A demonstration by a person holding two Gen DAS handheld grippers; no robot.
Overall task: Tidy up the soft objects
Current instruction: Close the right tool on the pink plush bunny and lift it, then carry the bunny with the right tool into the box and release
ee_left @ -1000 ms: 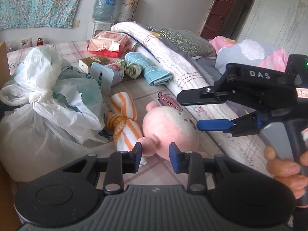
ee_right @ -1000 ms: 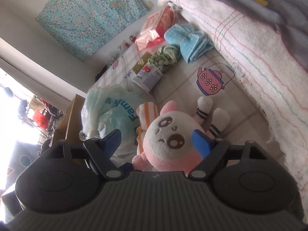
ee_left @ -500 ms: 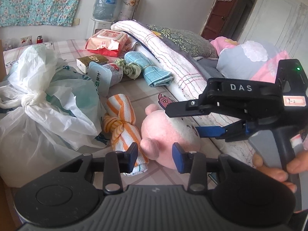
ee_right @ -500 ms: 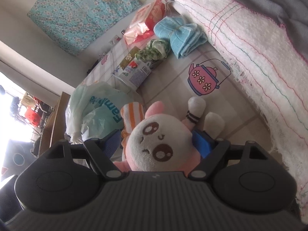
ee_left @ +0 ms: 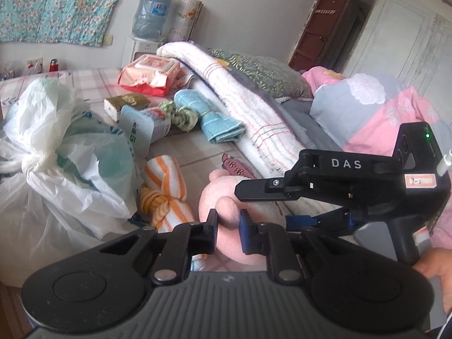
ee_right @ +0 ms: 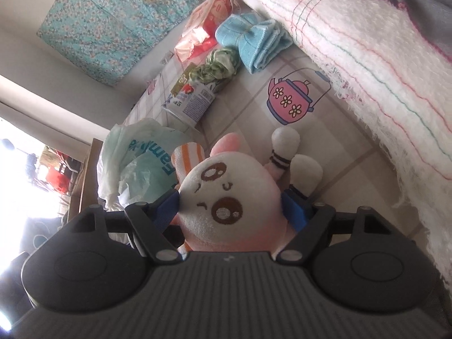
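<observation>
Pink plush toy (ee_right: 226, 195) between both tongs, left (ee_left: 228, 227) closing, right (ee_right: 230, 206).

Plush toy (ee_right: 226, 192): pink body, white face w/ brown eyes, white limbs w/ dark bands. Rolled towel (ee_left: 163, 186) at its 9 o'clock: orange & white stripes. Folded cloth (ee_left: 214, 118) at 12 o'clock: light blue; knotted rag (ee_left: 180, 115) beside it: green/white. Blanket (ee_right: 367, 56) at 2 o'clock: cream w/ thin pink, teal & green lines. Teapot sticker (ee_right: 291, 99): pink w/ white flowers, blue trim. Wall hanging (ee_left: 56, 2): teal floral. Plastic bags (ee_left: 56, 169): white, pale green. Gripper pads (ee_right: 293, 209): blue; bodies black.
</observation>
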